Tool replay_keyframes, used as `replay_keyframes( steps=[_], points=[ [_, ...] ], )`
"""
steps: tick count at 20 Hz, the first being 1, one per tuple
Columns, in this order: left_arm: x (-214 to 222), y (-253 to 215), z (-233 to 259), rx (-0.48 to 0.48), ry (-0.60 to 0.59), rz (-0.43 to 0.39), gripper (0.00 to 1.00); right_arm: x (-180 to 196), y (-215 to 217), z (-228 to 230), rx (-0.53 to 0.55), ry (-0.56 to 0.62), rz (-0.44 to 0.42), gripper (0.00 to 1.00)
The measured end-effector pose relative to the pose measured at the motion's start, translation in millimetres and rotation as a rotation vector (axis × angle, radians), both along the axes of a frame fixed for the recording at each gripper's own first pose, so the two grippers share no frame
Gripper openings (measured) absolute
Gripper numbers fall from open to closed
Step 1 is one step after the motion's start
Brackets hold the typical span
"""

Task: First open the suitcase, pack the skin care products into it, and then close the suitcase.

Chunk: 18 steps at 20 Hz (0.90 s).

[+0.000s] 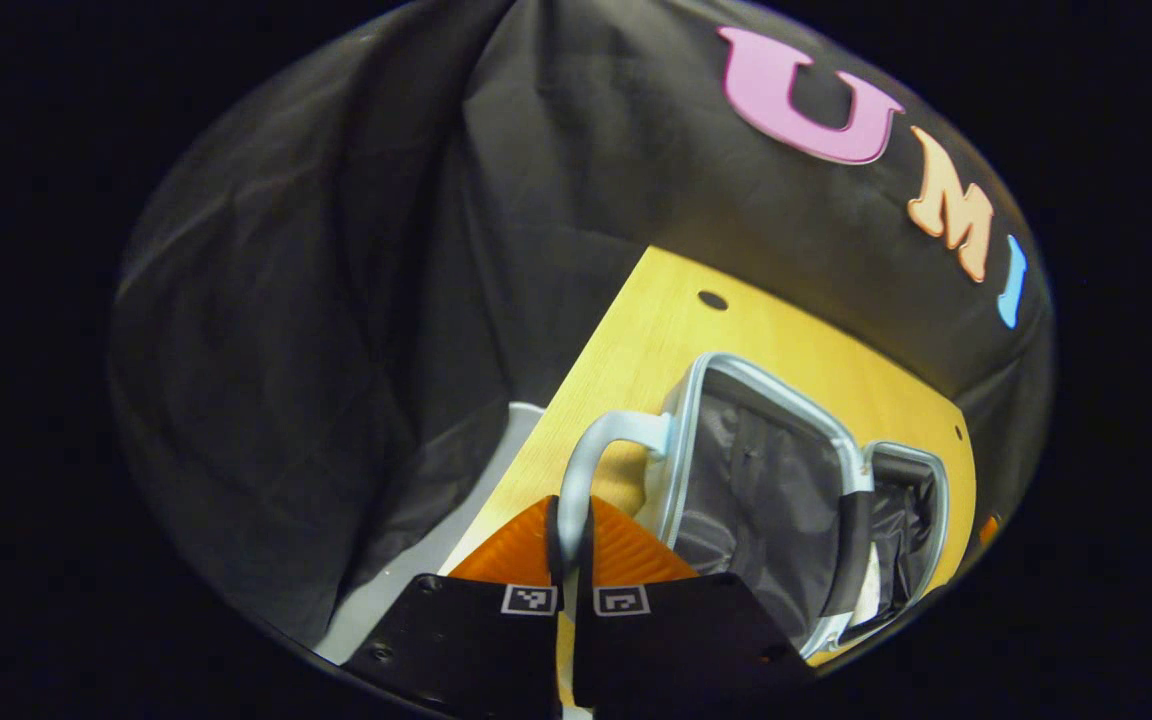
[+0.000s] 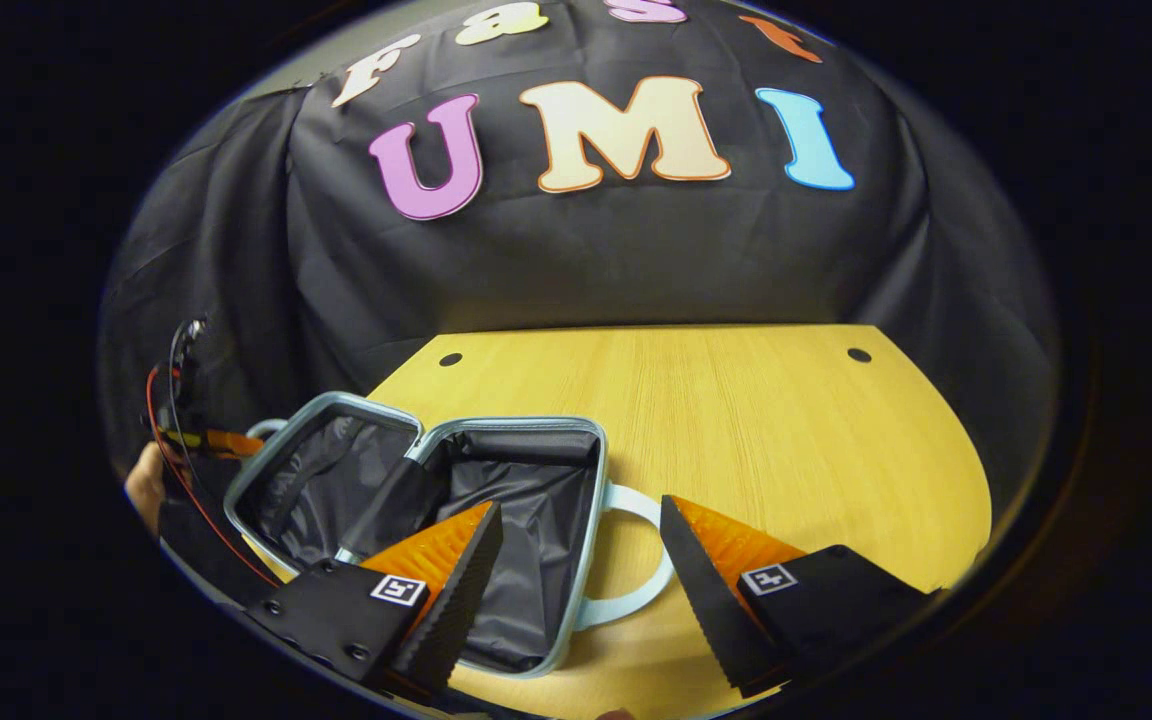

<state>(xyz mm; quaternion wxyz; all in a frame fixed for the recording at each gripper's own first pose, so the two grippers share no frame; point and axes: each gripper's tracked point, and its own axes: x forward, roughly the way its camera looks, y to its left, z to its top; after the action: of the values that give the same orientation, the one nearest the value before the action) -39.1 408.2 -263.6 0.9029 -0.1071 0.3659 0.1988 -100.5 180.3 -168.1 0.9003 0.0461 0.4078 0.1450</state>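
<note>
A pale blue suitcase (image 1: 766, 480) lies open on the wooden table (image 1: 656, 320), both halves showing black lining. My left gripper (image 1: 572, 515) is shut on the curved handle (image 1: 596, 445) of one half, at the table's edge. In the right gripper view the open suitcase (image 2: 536, 500) sits at the lower left. My right gripper (image 2: 579, 505) stands open just above it: one finger hangs over the lining, the other beside the near half's handle (image 2: 636, 560). At the far left of that view the left gripper (image 2: 211, 440) and a hand (image 2: 141, 480) hold the far handle (image 2: 261, 430).
Bare wooden table (image 2: 756, 420) stretches to the right of and behind the suitcase, with two small dark holes (image 2: 450, 358) (image 2: 859, 354) near its back edge. Black cloth walls close in the back and sides. A grey floor strip (image 1: 416, 570) shows past the table's left edge.
</note>
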Motion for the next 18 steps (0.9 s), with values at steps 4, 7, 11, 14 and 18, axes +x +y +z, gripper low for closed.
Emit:
replay_keyframes(
  steps=[4, 7, 11, 14, 18],
  points=[
    [6, -35, 60, 0.033, -0.080, 0.011, 0.00, 0, -17, 1, 0.041, -0.018, 0.039, 0.98],
    [6, -68, 88, 0.082, -0.101, -0.023, 0.00, 3, -26, 8, 0.093, -0.026, 0.026, 0.98],
    [11, -118, 123, 0.121, -0.159, -0.070, 0.00, 9, -52, 19, 0.081, -0.071, 0.050, 0.98],
    [17, -153, 142, 0.141, -0.185, -0.114, 0.00, 10, -66, 23, 0.094, -0.077, 0.054, 0.98],
    [30, -208, 162, 0.112, -0.237, -0.187, 0.00, 13, -84, 30, 0.115, -0.094, 0.043, 0.98]
  ],
)
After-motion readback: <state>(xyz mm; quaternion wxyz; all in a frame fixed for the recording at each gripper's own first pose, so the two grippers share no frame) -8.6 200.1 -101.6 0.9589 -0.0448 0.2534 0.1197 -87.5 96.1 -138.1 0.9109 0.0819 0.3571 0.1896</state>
